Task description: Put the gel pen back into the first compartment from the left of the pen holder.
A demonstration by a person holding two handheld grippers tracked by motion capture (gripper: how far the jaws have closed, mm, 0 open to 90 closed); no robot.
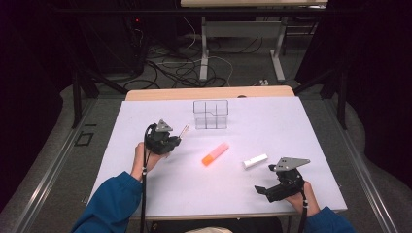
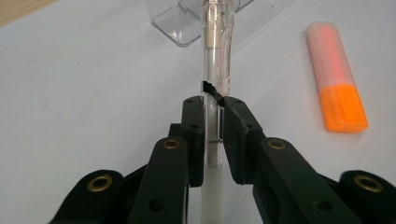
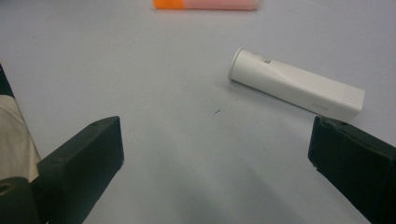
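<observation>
A clear-barrelled pen [image 2: 213,74] is held clamped in the left tongs [image 2: 213,135], its capped end directed toward the clear compartmented organiser [image 1: 210,114] at the far middle of the worktop [image 1: 145,189]; the right tongs [image 3: 215,154] are spread wide and empty, near the white capped tube [image 3: 294,86]; the tube and the orange highlighter [image 1: 215,154] lie untouched mid-worktop; the organiser appears unfilled; sorting is judged barely begun, one item lifted, none placed.

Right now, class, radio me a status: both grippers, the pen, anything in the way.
Left gripper shut on clear pen. Right gripper open, empty. Clear organizer ahead; path unobstructed.
</observation>
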